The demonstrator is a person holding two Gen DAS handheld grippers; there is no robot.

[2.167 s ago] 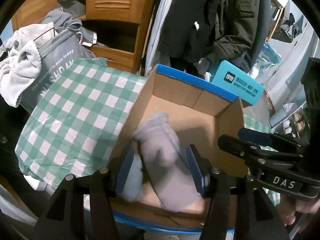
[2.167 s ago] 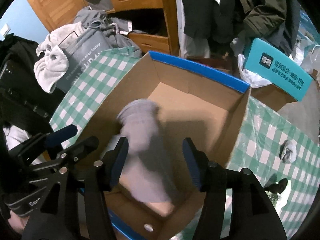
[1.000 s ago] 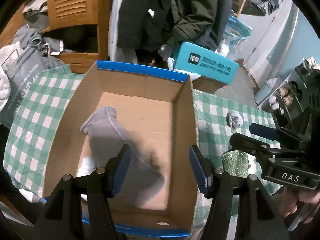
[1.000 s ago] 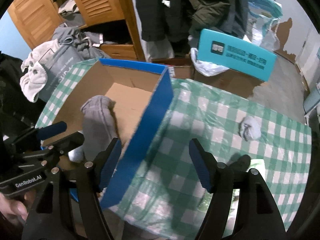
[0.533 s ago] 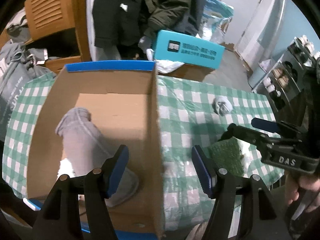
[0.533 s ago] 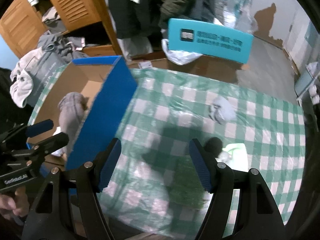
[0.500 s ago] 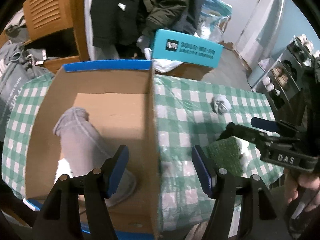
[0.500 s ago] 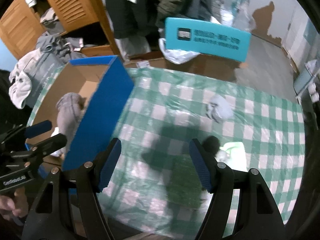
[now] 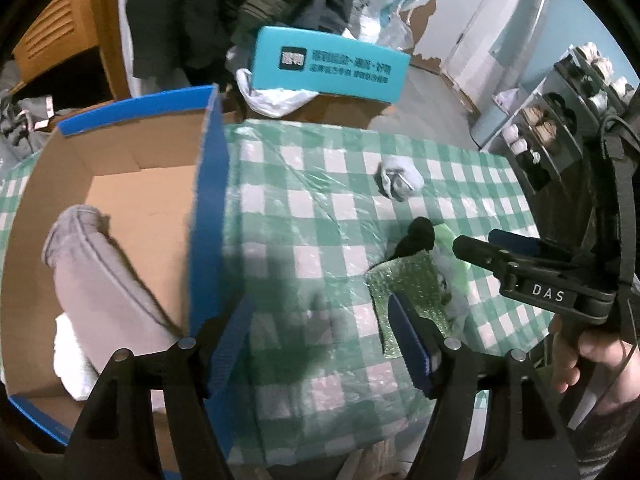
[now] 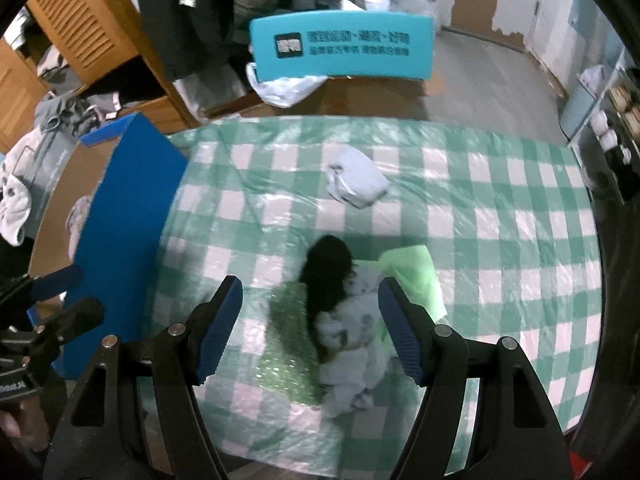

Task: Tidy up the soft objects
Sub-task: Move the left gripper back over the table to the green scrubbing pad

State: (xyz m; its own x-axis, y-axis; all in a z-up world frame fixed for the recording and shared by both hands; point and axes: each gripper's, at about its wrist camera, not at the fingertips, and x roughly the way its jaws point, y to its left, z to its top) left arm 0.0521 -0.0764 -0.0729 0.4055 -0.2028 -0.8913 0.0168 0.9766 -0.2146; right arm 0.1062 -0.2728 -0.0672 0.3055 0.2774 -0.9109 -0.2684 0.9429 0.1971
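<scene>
A blue-edged cardboard box [image 9: 208, 184] sits at the table's left and holds a grey garment [image 9: 100, 276] over a white cloth [image 9: 74, 360]. On the green checked tablecloth [image 10: 500, 208] lie a pale rolled sock [image 10: 356, 182], a black sock [image 10: 326, 268], a pale grey cloth [image 10: 352, 344], a green sparkly pad [image 10: 290, 340] and a light green sheet [image 10: 414, 272]. My right gripper [image 10: 310, 326] is open above the pile, its jaws either side of it. My left gripper [image 9: 320, 340] is open and empty over the cloth by the box wall. The pad [image 9: 408, 288] also shows there.
A teal box [image 10: 340, 46] on a brown carton stands behind the table. Dark coats hang beyond it, with wooden louvred doors [image 10: 80, 20] and piled laundry at the left. A shelf rack [image 9: 560, 120] stands at the right. The box's blue wall [image 10: 116, 216] rises left of my right gripper.
Both grippers have swung right, away from the box and over the tablecloth. The grey garment lies released in the box. My right gripper now hangs over the pile of small cloths.
</scene>
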